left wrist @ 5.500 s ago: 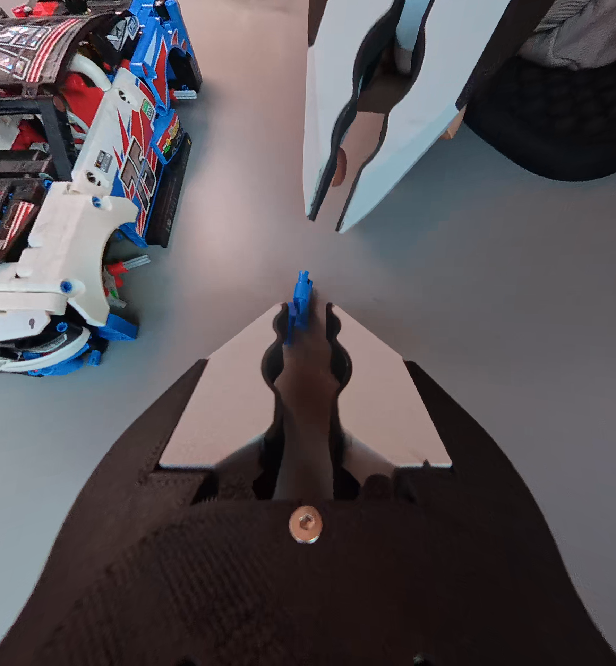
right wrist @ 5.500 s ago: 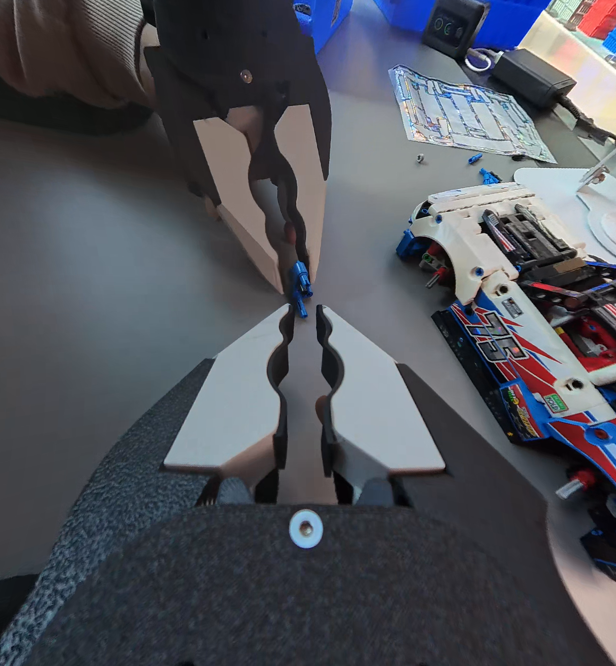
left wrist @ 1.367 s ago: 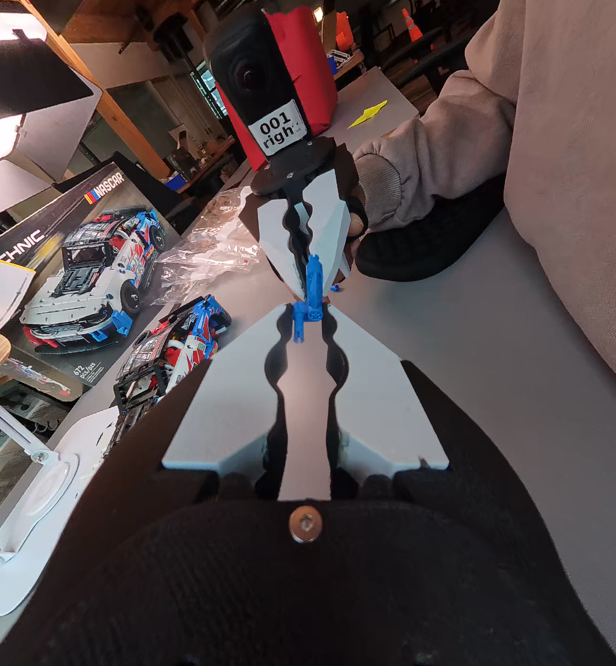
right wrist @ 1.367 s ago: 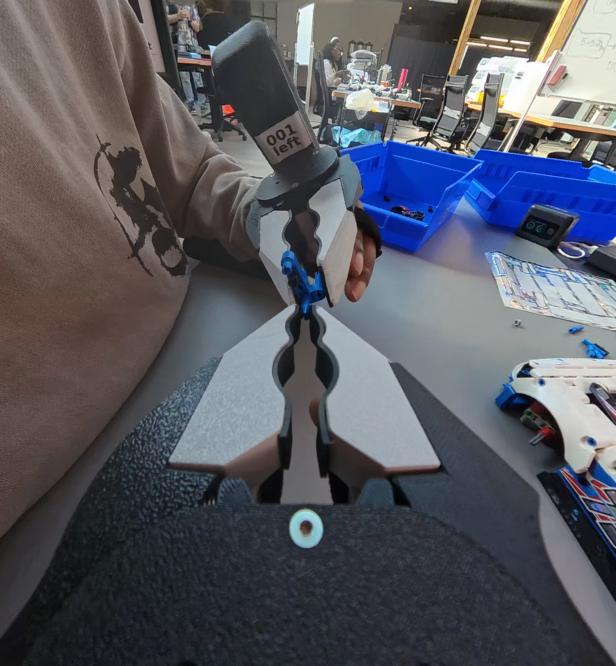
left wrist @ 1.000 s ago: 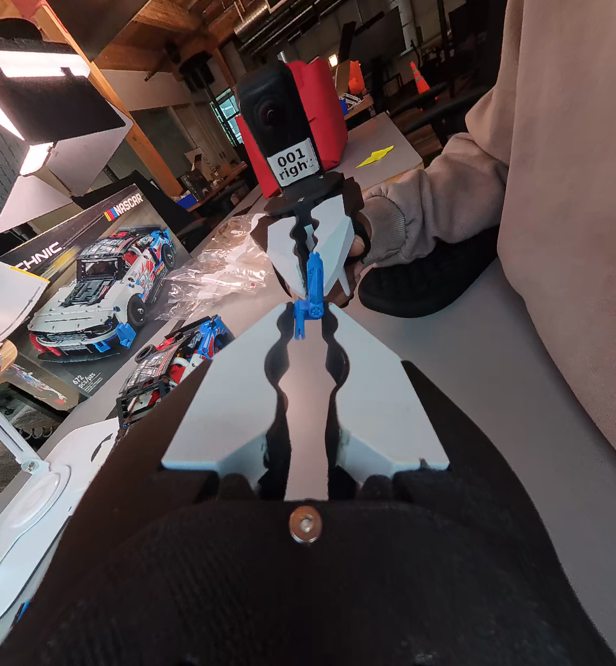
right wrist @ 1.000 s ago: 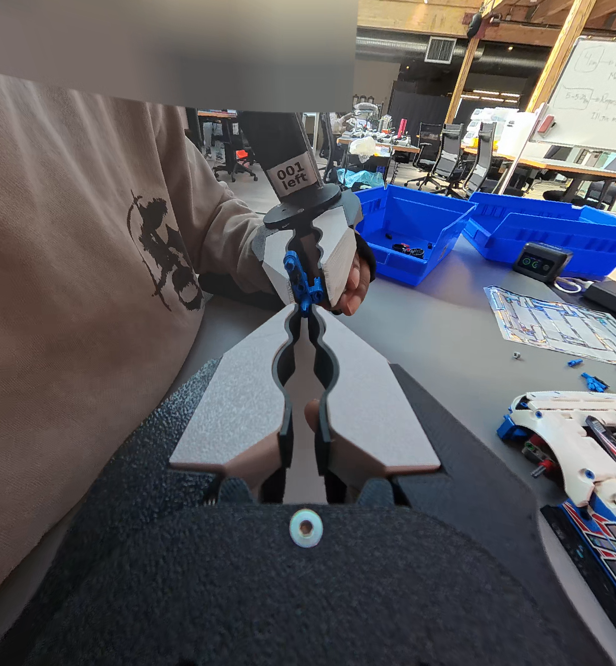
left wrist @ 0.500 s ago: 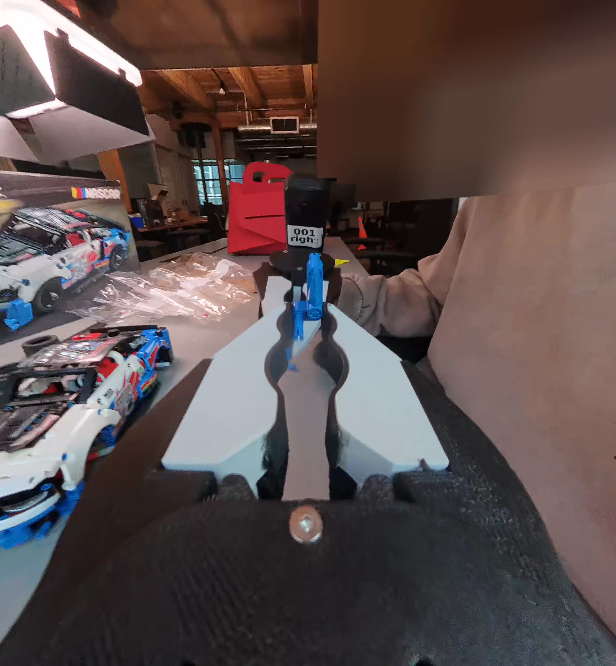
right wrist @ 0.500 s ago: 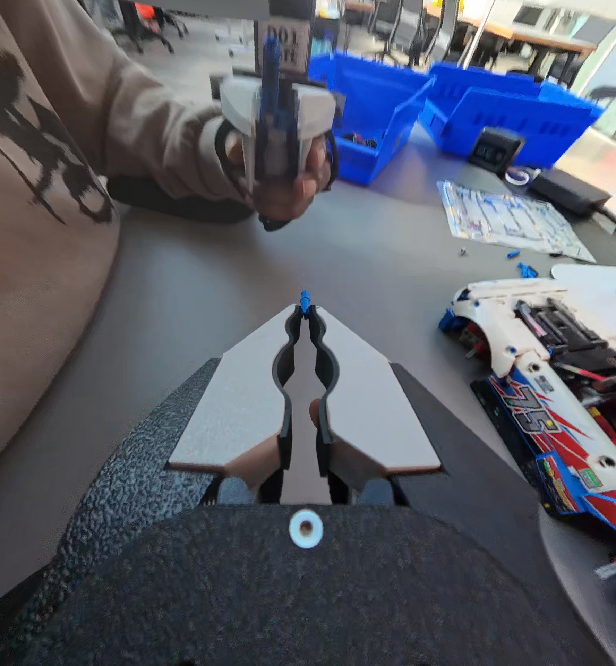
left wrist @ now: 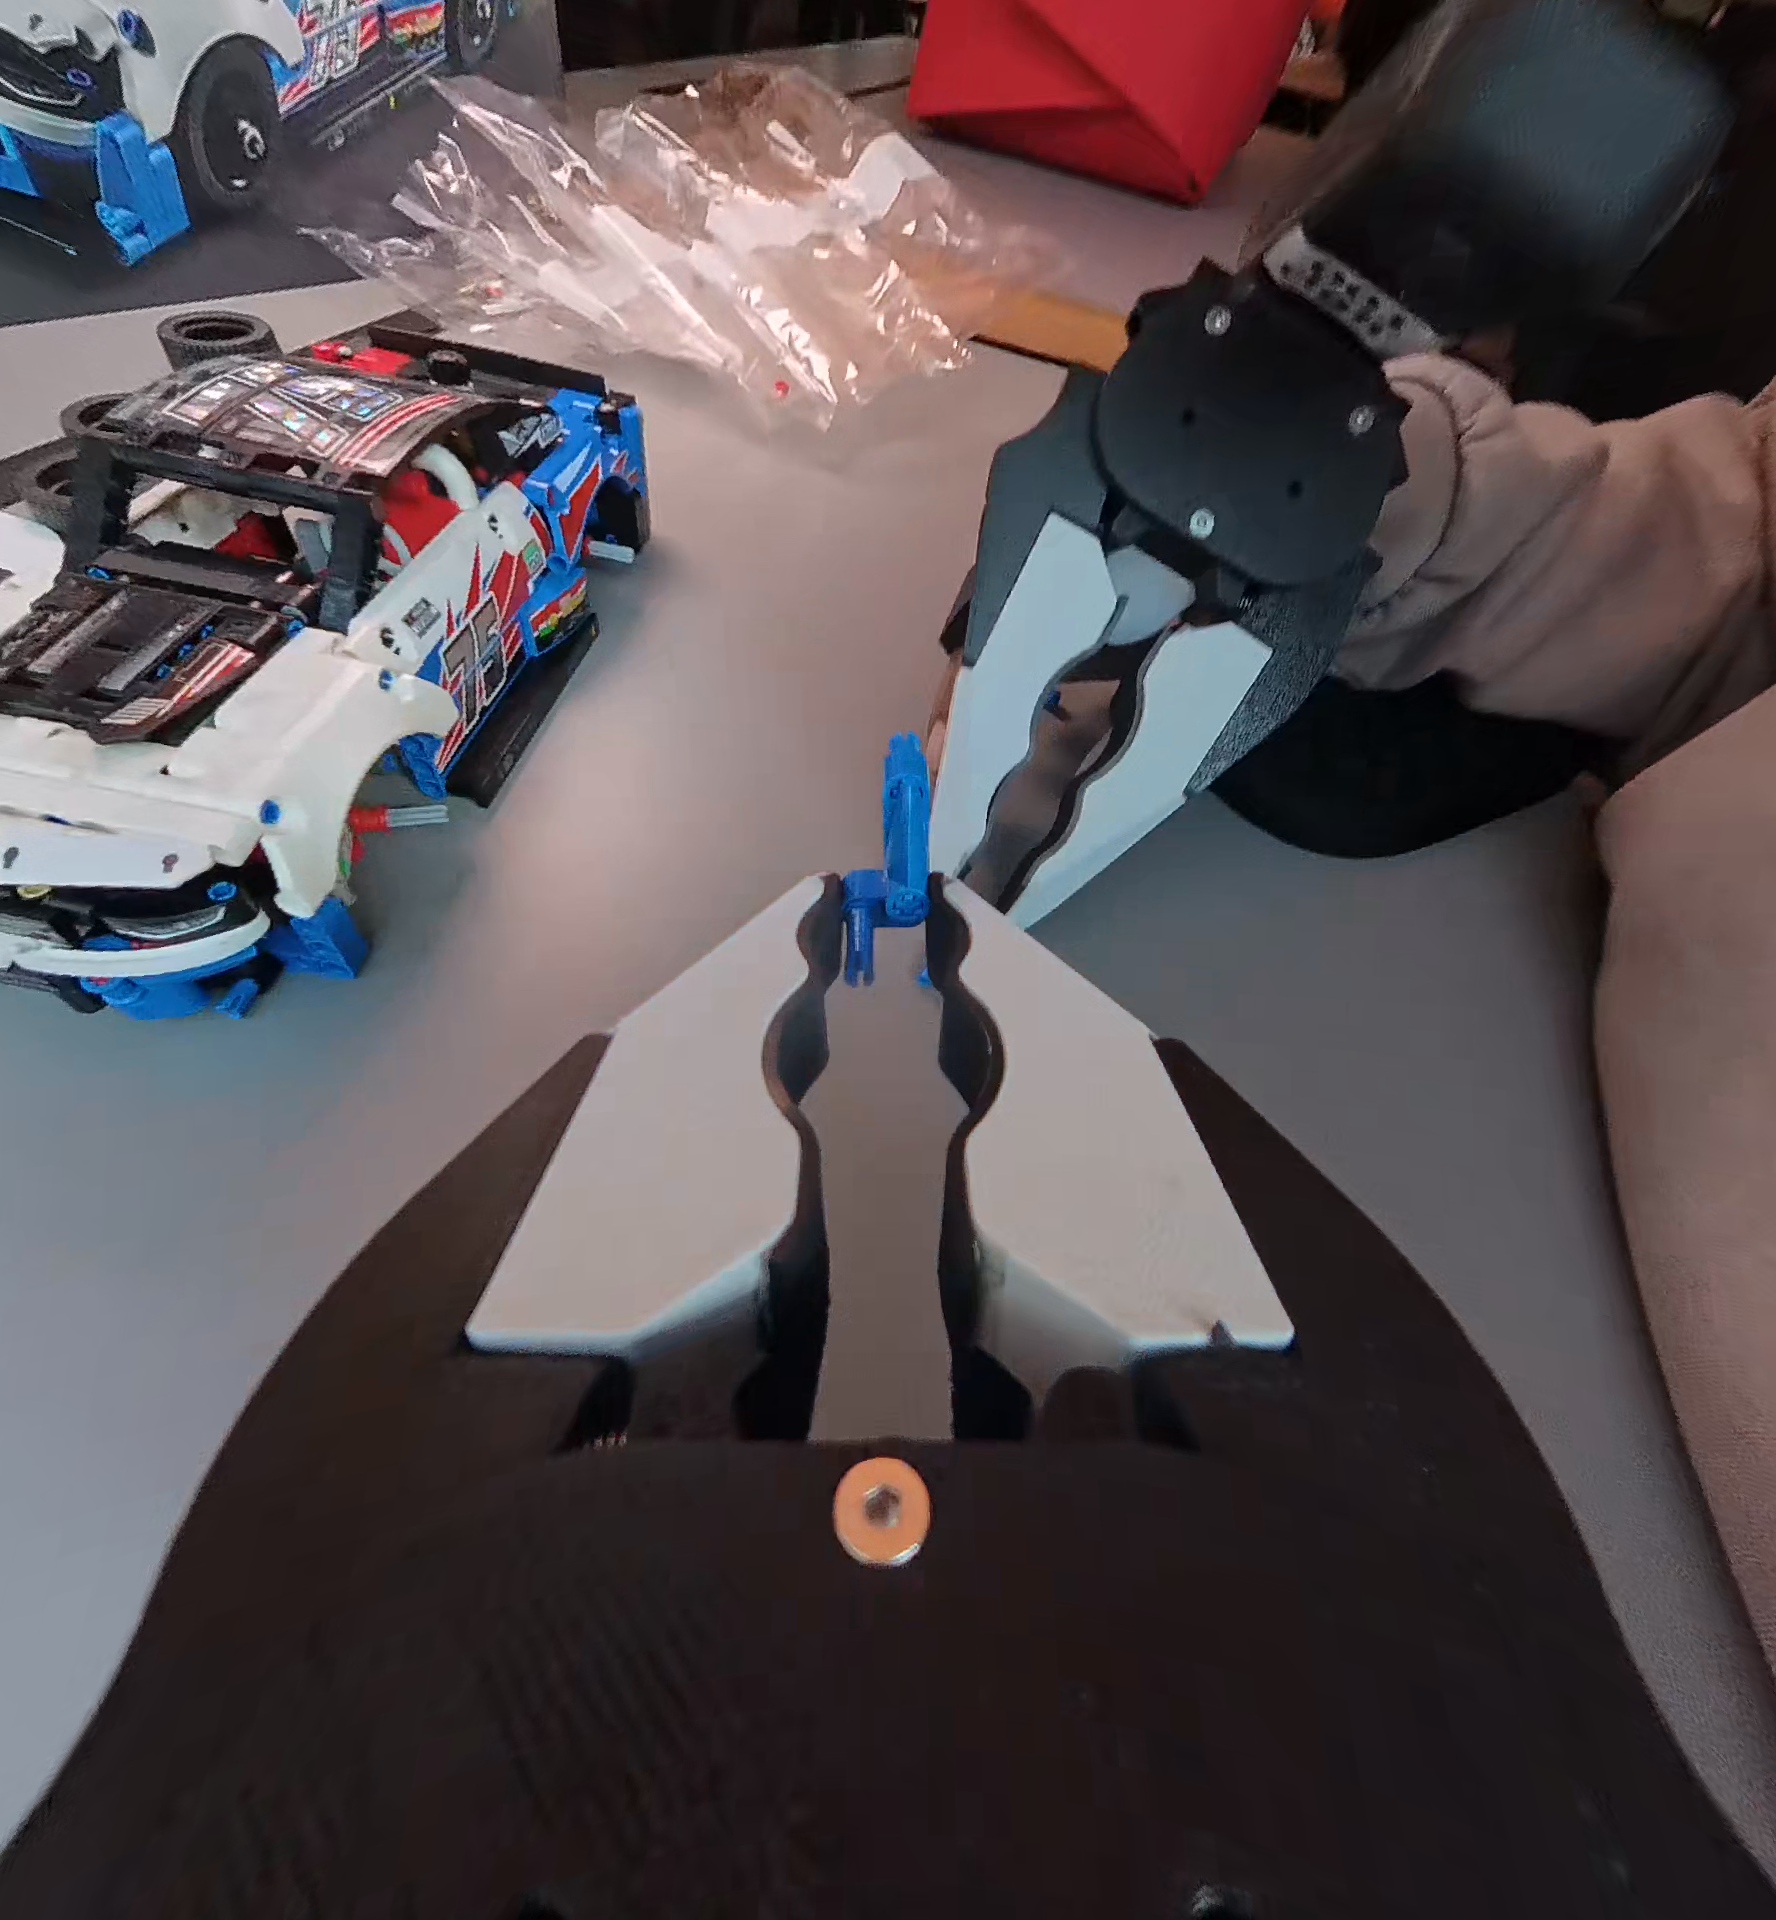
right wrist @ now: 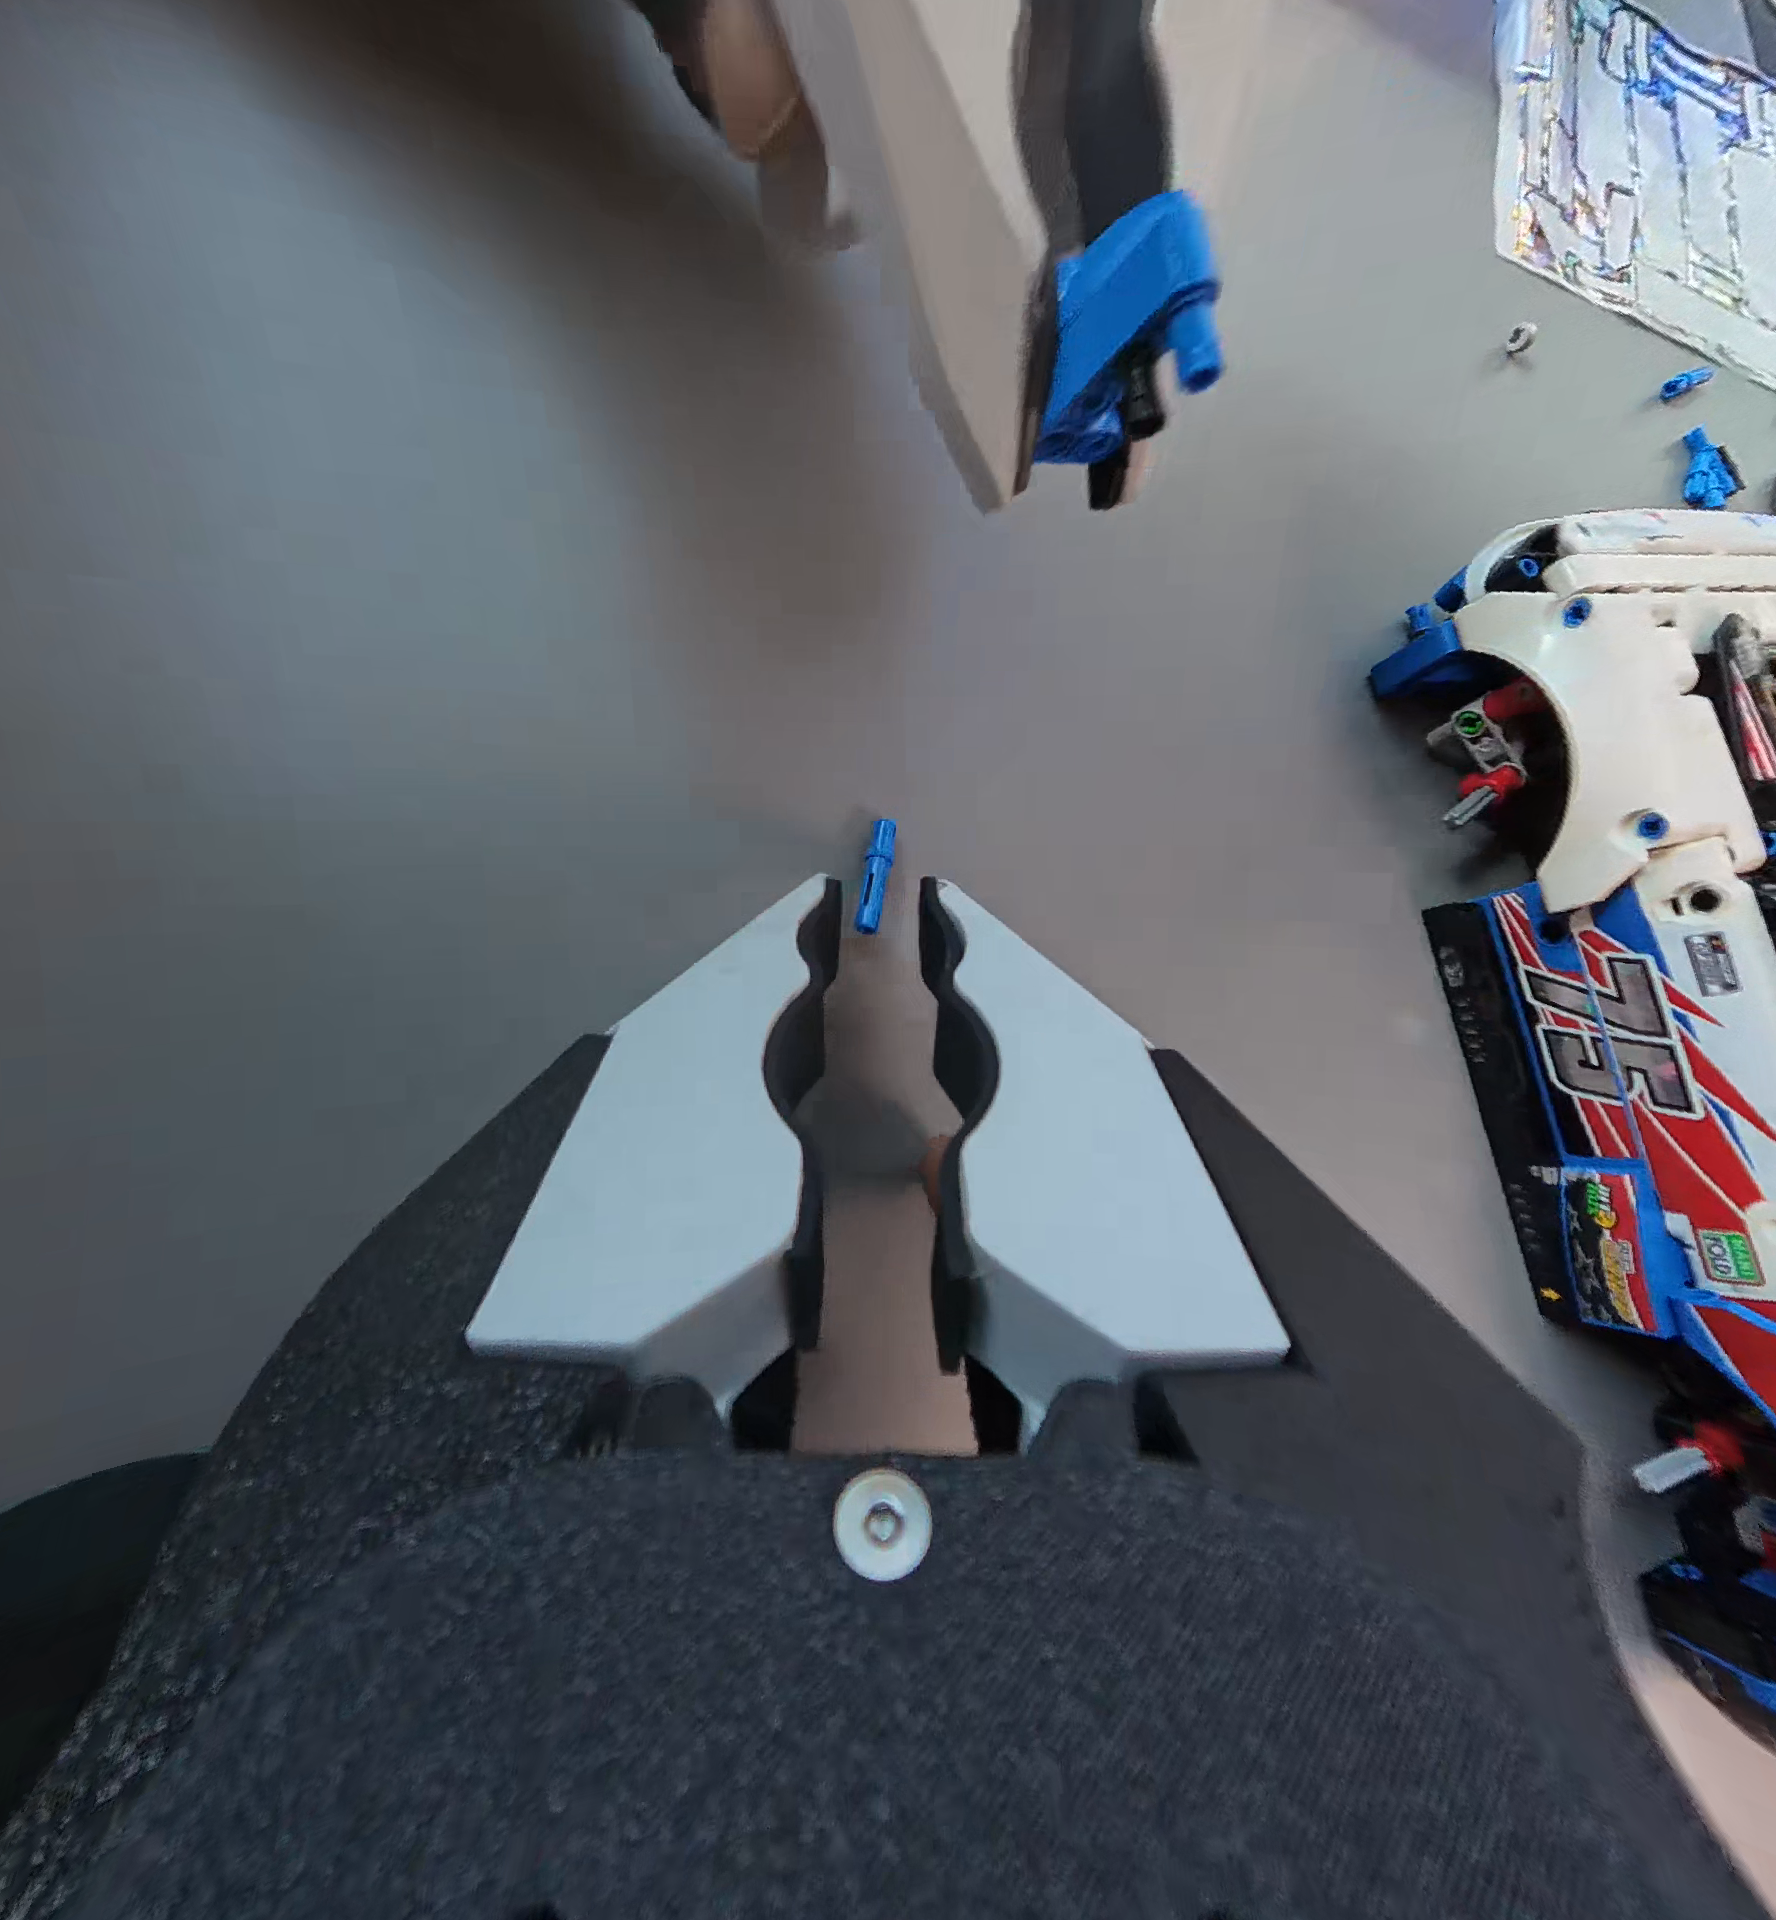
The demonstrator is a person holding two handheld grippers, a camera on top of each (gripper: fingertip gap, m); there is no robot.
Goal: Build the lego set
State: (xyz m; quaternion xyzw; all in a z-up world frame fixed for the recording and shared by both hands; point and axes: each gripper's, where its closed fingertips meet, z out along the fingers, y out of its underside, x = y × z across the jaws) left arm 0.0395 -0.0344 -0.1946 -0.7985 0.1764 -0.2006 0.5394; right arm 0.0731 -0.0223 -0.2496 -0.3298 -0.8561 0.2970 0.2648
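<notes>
Our left gripper is clenched on a small blue connector piece, which stands up from the fingertips above the grey table. In the right wrist view the same piece shows with pins sticking out of it. Our right gripper points down at the table with its jaws released and a narrow gap between them; a loose blue pin lies on the table right at that gap, gripped by nothing. The half-built race car sits well apart to the left gripper's side, its front wheel arch bare, and a sheet of stickers lies beyond it.

We judge the step in hand to be a small sub-assembly: gathering the pin to go into the connector piece before it goes on the car. The next move calls for closing the right fingers squarely on the pin, lifting it, then lining it up end-on with a free hole in the held piece.
</notes>
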